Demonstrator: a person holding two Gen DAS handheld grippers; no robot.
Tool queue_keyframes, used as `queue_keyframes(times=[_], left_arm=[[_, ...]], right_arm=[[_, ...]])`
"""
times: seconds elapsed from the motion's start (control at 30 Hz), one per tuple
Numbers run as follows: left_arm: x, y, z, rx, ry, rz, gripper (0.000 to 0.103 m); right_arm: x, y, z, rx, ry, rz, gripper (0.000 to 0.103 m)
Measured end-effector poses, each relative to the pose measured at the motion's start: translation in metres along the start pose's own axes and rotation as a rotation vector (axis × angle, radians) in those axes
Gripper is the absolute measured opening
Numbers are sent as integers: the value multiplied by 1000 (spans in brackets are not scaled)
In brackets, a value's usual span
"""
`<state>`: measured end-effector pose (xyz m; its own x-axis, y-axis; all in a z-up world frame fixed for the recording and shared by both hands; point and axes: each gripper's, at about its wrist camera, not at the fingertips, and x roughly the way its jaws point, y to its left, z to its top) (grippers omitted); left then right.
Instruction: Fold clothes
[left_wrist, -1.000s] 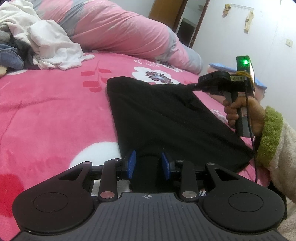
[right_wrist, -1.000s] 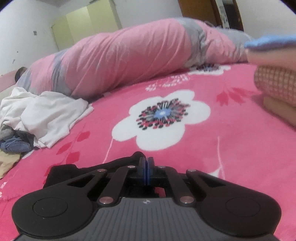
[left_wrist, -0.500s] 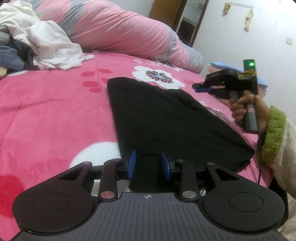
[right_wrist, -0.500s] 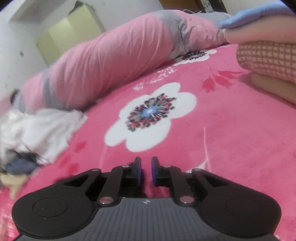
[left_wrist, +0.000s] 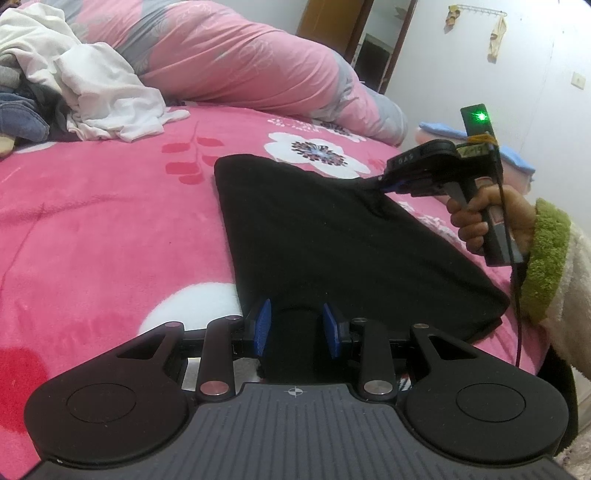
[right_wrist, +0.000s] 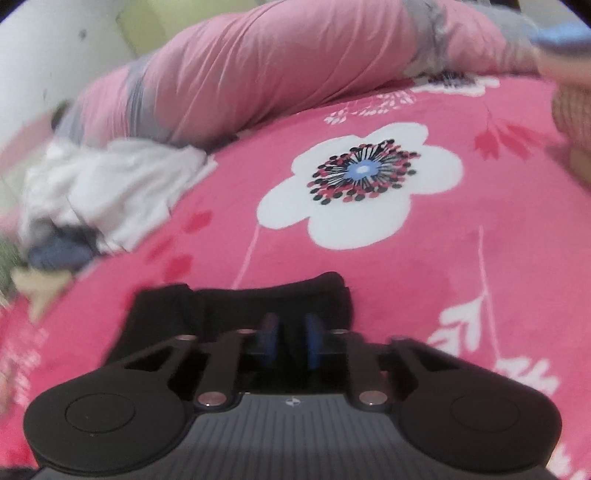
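Note:
A black garment (left_wrist: 332, 236) lies flat on the pink flowered bedspread (left_wrist: 110, 229). My left gripper (left_wrist: 297, 328) is shut on its near edge, with black cloth bunched between the blue pads. A hand (left_wrist: 476, 218) holds my right gripper (left_wrist: 384, 182) at the garment's far right corner, where the cloth rises in a small peak to the fingertips. In the blurred right wrist view the right gripper (right_wrist: 290, 339) has the black garment (right_wrist: 236, 299) between its pads, and its jaws are closing on it.
A heap of white and dark clothes (left_wrist: 92, 92) lies at the far left of the bed, also seen as the clothes heap (right_wrist: 110, 192). A rolled pink duvet (left_wrist: 240, 62) runs along the back. Folded items (left_wrist: 517, 158) are stacked at the far right.
The right gripper drew back to the right with its jaws a little apart, then came down again on the garment's far corner, cloth now between its pads. The left gripper has not moved.

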<state>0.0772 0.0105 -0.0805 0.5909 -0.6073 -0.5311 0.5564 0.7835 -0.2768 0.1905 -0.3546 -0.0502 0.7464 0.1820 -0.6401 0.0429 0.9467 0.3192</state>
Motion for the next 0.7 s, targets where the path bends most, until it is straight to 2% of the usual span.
queue_keyframes(times=[0.17,0.2,0.43,0.53,0.6,0.63,0.7], left_arm=[[0,0,0,10,1,-1,31],[0,0,0,14,3,-1,31],[0,0,1,26,6,-2,31],[0,-1,0,30,5,-1,31],[0,0,0,31,6,-2,31],[0,0,0,30,6,-3,31],[0,0,0,28,5,-3,31]], right_arm=[[-31,8,-1,-37,-189,-19,4],[-31,8,-1,-39,-204,-24,4],[-4,-7,-4,-6,-173,-64,4],[13,-18,-9,27,-133,-89,5],[13,-26,-8,77,-125,-90,12],[11,-30,-7,106,-124,-87,23],[-2,-38,-5,172,-147,-102,24]])
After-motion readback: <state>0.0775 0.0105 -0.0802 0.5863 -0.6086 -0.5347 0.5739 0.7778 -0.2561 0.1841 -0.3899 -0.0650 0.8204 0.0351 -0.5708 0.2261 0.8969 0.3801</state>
